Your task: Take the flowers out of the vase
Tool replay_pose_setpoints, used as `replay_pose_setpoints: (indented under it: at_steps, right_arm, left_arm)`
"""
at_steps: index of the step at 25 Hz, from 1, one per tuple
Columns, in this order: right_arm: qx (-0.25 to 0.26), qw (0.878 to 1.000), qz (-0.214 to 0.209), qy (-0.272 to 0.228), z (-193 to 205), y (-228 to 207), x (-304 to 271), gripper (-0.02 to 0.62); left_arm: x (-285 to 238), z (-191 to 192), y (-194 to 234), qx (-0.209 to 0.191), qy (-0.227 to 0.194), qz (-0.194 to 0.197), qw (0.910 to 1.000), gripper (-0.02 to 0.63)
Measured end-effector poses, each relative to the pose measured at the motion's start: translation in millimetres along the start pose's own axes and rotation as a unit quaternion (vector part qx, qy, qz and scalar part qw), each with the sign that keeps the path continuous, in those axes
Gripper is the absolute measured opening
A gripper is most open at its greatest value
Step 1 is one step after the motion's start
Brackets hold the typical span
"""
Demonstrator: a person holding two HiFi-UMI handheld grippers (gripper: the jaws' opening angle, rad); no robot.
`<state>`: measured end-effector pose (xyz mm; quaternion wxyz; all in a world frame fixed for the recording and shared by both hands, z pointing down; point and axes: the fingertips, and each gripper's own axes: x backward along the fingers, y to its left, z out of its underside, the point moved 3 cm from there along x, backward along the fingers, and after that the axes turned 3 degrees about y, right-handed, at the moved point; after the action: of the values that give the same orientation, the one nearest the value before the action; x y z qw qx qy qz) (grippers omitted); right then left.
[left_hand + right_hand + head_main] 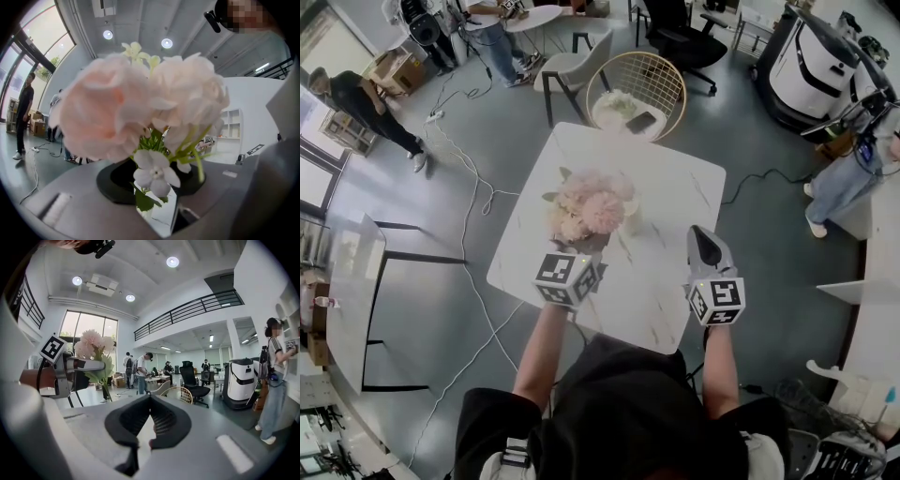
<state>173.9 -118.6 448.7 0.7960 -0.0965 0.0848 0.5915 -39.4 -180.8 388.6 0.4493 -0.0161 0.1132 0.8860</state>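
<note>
A bunch of pale pink flowers [586, 208] hangs over the white marble table [675, 187]. My left gripper [581, 246] is shut on its green stems just below the blooms. In the left gripper view the blooms [140, 108] fill the picture and the stems pass down between the jaws of the left gripper [154, 201]. A pale shape [630, 223] right of the bunch may be the vase; I cannot tell. My right gripper [701, 232] hovers to the right, apart from the flowers. In its own view the right gripper [149, 401] has its tips together and holds nothing. That view also shows the flowers [93, 345].
A round gold wire chair [639, 89] with a dark phone on its seat stands at the table's far edge. A grey chair [577, 66] is behind it. People stand at the far left and right. Cables run over the floor on the left.
</note>
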Motion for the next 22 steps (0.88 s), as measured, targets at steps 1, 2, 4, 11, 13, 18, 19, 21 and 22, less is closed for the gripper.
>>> replay_pose_setpoints:
  at_steps: [1,2,4,11,13,18,19,21,22]
  right_arm:
    - [0.0,1.0,0.0,0.0,0,3,0,0.002]
    - [0.0,1.0,0.0,0.0,-1,7,0,0.002]
    - [0.001,1.0,-0.001,0.0,-1,14,1,0.002]
    - [0.014,1.0,-0.002,-0.009,-4,40,14,0.002]
    - [0.016,1.0,-0.005,-0.01,-2,50,18,0.002]
    - [0.014,1.0,-0.001,-0.012,8,72,32,0.002]
    - [0.017,1.0,0.001,-0.011,10,76,34,0.002]
    - [0.024,1.0,0.003,-0.009,13,83,38,0.002]
    - [0.025,1.0,0.003,-0.008,14,87,40,0.002]
  left_arm:
    - [3,2,1,0.0,0.001,0.0,1.0,0.178]
    - [7,3,3,0.002,0.002,0.0,1.0,0.178]
    - [15,6,6,0.004,0.003,0.0,1.0,0.176]
    - [46,18,17,-0.001,0.009,-0.017,0.9998,0.173]
    - [56,27,21,-0.004,0.014,-0.017,0.9997,0.173]
    - [82,43,26,-0.015,0.025,-0.015,0.9995,0.173]
    - [86,46,26,-0.015,0.027,-0.013,0.9994,0.173]
    - [93,50,27,-0.014,0.03,-0.01,0.9994,0.173]
    - [96,53,27,-0.014,0.032,-0.007,0.9994,0.173]
